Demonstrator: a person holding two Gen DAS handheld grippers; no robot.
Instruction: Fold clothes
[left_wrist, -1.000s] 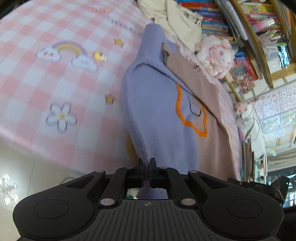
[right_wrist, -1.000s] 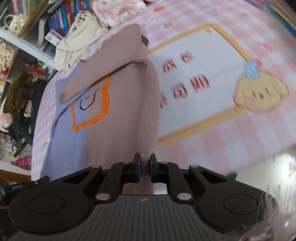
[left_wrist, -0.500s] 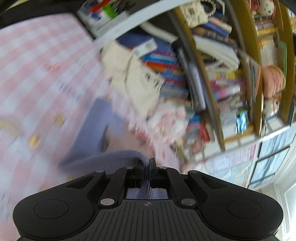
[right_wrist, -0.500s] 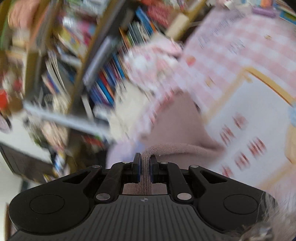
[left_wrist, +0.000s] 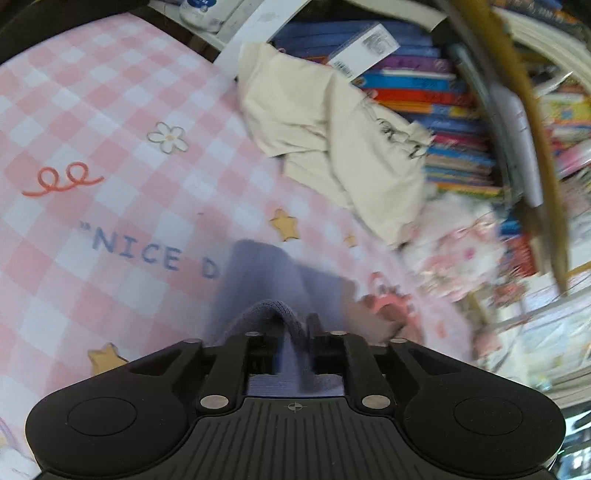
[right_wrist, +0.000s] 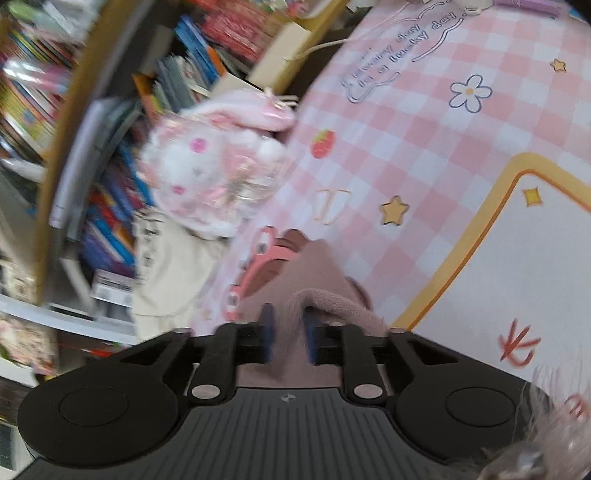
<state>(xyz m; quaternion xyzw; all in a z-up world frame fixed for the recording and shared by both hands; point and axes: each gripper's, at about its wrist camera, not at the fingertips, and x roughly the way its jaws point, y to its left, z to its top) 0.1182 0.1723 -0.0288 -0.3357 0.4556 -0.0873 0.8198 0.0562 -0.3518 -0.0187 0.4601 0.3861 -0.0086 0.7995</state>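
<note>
A knit sweater, lilac on one half and dusty pink on the other, lies on a pink checked sheet. My left gripper has its jaws slightly parted, with a fold of the lilac hem still lying between them. My right gripper also has its jaws parted, and the pink hem sits loosely in the gap. Both hems are brought up over the far end of the sweater.
A cream garment lies crumpled at the bed's far edge. A white and pink plush toy sits beside it. A bookshelf full of books stands right behind the bed.
Both grippers carried the hem forward over the sweater toward the shelf end, then lowered. Their jaws, clamped tight before, now stand parted around the fabric.
</note>
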